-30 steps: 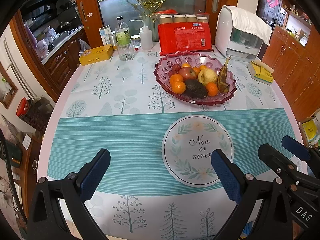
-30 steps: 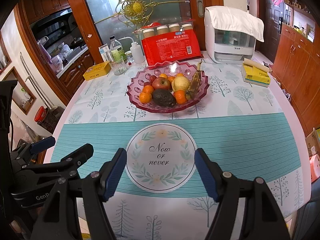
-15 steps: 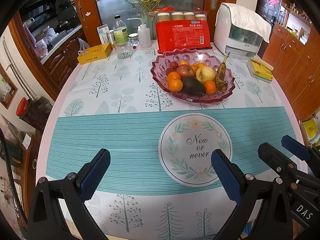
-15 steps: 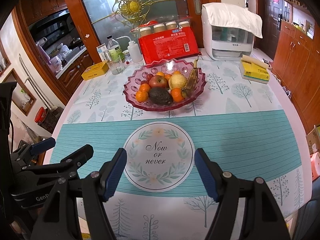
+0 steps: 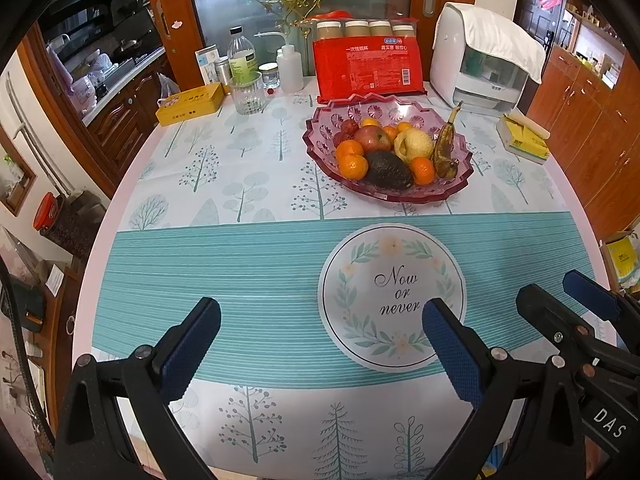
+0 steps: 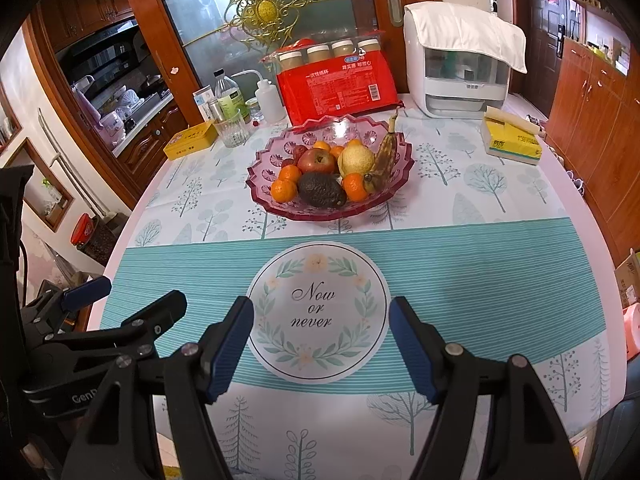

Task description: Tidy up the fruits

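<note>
Beyond the counter's (image 6: 500,248) far edge stands a frosted glass door (image 6: 280,20) in a reddish wood frame, with a gilt ornament (image 6: 264,10) on it. Wooden cabinets (image 6: 592,112) line the right wall, and a kitchen (image 5: 100,60) with dark cupboards opens at far left.

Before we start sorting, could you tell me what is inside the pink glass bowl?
The pink glass bowl holds an avocado, a red apple, a yellow pear, a browned banana and several oranges. Whatever lies beneath them is covered.
</note>
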A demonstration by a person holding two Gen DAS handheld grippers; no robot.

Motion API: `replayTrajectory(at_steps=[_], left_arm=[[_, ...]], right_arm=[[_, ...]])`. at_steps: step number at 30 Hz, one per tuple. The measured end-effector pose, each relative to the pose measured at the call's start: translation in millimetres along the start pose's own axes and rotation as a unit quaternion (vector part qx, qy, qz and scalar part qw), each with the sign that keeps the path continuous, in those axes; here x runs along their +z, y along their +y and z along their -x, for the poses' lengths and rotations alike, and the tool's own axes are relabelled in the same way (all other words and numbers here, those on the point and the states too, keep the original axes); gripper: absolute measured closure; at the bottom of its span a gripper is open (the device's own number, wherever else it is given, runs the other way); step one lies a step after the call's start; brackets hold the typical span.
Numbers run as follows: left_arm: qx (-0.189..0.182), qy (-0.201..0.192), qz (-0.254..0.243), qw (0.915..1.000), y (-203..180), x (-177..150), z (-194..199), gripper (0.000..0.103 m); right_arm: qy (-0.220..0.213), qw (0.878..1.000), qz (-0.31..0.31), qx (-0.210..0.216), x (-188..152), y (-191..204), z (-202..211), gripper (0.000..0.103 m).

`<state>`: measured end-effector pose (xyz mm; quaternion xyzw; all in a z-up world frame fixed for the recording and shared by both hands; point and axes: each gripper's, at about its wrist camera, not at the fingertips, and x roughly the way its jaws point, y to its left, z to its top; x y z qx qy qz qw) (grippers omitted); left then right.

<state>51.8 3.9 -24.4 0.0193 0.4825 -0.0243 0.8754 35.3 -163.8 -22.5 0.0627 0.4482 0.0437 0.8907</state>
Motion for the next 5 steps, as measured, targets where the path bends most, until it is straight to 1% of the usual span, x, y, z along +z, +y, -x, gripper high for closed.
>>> replayTrajectory(at_steps=[5], left_arm=[[0.0, 0.004, 0.001, 1.0, 1.4, -1.4, -1.0, 0.003]], right_arm=[[0.0, 1.0, 0.0, 0.0, 0.4, -0.3, -0.2, 0.032]])
